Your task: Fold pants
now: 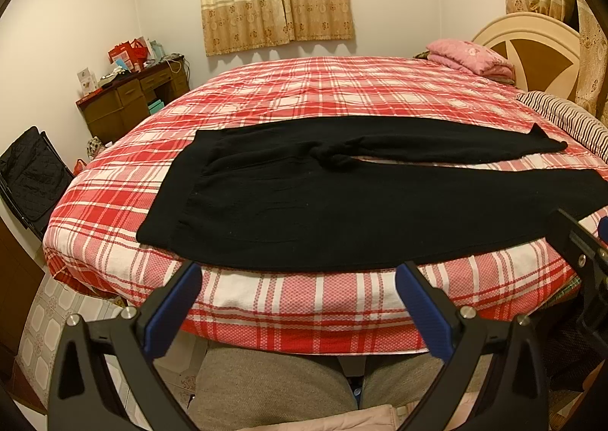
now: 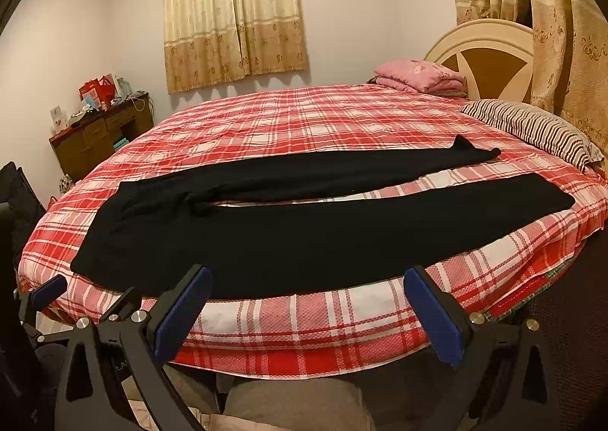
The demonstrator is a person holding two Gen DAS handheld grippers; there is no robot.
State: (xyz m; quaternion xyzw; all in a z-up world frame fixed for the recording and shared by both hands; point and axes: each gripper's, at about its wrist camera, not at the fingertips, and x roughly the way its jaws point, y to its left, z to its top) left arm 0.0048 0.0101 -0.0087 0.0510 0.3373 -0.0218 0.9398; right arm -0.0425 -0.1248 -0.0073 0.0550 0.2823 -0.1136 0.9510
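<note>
A: Where are the black pants lying?

B: Spread flat on the bed, along its near edge; waistband toward the left edge, both legs running toward the headboard end; I'd say laid open so one leg can be lifted over the other.

A: And the tongs?

B: The left tongs stand wide apart with nothing between them, just short of the near edge; the right tongs likewise gape empty; each seems poised over its own stretch of the near leg; folding not yet begun.
</note>
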